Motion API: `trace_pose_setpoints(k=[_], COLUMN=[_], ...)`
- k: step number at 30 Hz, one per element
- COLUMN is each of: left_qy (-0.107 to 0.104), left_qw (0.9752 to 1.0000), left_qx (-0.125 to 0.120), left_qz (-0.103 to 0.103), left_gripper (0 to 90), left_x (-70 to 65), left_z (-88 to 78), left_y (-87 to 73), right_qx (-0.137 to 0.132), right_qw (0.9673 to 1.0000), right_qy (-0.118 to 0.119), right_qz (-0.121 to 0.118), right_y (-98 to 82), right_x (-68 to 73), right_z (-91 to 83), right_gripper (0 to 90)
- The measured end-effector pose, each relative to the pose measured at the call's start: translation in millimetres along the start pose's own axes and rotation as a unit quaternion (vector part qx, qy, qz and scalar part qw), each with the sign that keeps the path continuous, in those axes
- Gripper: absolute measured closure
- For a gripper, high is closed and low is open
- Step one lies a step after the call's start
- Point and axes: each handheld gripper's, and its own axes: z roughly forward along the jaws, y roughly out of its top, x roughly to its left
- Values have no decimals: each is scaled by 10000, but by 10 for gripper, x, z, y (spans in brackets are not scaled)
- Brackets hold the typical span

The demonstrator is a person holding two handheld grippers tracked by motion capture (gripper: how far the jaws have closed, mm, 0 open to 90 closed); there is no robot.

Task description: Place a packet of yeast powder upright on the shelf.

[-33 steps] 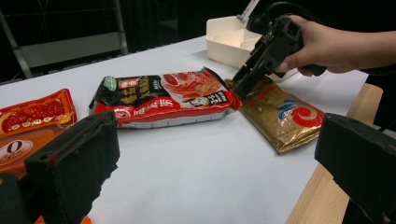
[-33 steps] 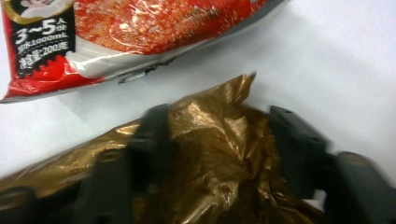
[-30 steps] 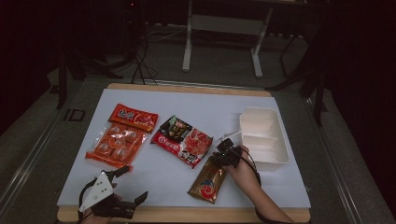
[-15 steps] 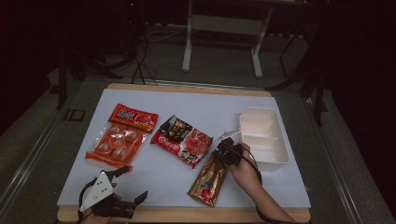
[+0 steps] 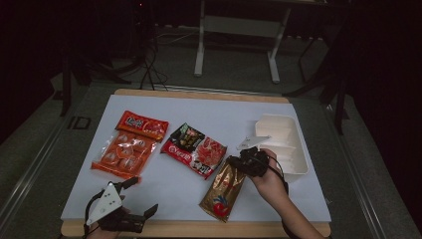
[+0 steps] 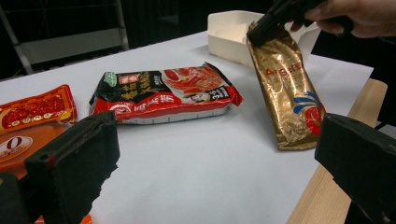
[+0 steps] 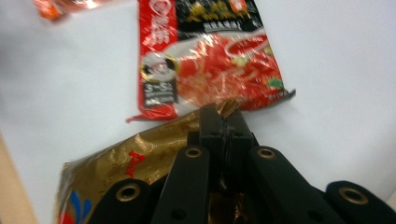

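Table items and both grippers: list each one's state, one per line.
Gold packet: pinched at its top edge, that end raised.
Red noodle packet: flat, sealed.
Orange snack bag: flat, untouched.
White tray: empty.
Right gripper: shut on gold packet.
Left gripper: open, holding nothing.

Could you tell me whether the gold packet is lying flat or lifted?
Lifted at one end: the right gripper pinches the gold packet; its far end touches the table.

The right gripper is clamped on the top edge of the gold snack pouch, its far end tilted up off the white table — right beside the white compartment tray. Next to it lies a red-and-black noodle packet, then two orange-red snack packs (touching). The left gripper rests at the near edge, jaws apart.
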Motion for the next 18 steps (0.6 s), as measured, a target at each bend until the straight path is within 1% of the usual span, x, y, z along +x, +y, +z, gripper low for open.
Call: trace_pose_setpoints(k=[1,2,4,7,9,11,18], left_qy=[4,5,9,18,12,18,18], left_qw=[10000,10000,10000,10000,10000,10000,10000], left_qx=[-3,-1,1,30,15,6,13], left_qz=[0,1,3,22,-3,2,0], left_gripper=[6,6,6,5,6,6,6], left_x=[1,2,3,1,2,3,2], left_z=[0,0,0,2,2,-1,1], left_y=[0,0,-1,-3,-3,-1,-2], right_qx=[-43,-91,-164,-219,-234,-266,-463], right_qw=[10000,9999,9997,9992,9987,9983,9962], right_qy=[25,49,111,141,150,180,290], right_qz=[-47,-43,-148,-317,-428,-492,-682], right_y=[11,22,44,72,88,104,168], right_x=[7,19,39,91,122,137,139], right_z=[-28,-59,-110,-183,-228,-277,-483], right_gripper=[894,894,894,894,894,894,895])
